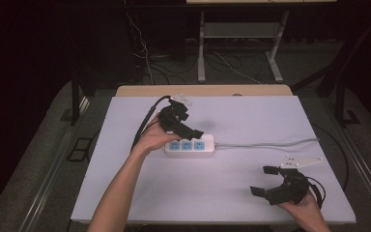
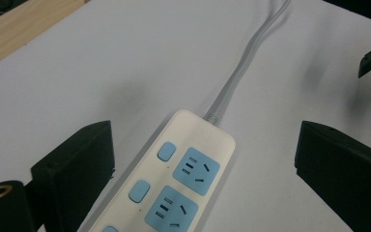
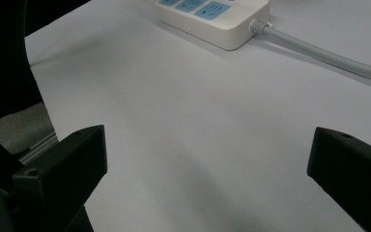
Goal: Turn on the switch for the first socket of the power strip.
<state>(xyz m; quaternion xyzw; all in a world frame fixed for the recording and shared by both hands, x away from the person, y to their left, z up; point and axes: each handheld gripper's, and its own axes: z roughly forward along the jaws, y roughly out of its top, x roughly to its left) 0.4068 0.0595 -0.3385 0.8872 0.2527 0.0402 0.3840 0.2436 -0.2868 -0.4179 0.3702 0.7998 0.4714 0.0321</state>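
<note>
On white table [image 1: 251, 116]: power strip [image 1: 191, 144], grey cord [image 1: 270, 143]; dark room behind.

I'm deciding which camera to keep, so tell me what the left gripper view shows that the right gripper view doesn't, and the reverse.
Left gripper view alone: the small blue rounded switch buttons beside the sockets, and a strip of pale wooden table edge beyond the white sheet.

Right gripper view alone: a grey metal rail off the table's edge, and a dark shape at the left that I cannot identify.

Both: the cream plastic power strip with blue sockets, its grey cable, the white table cover, and that view's own black jaws standing wide apart.
</note>
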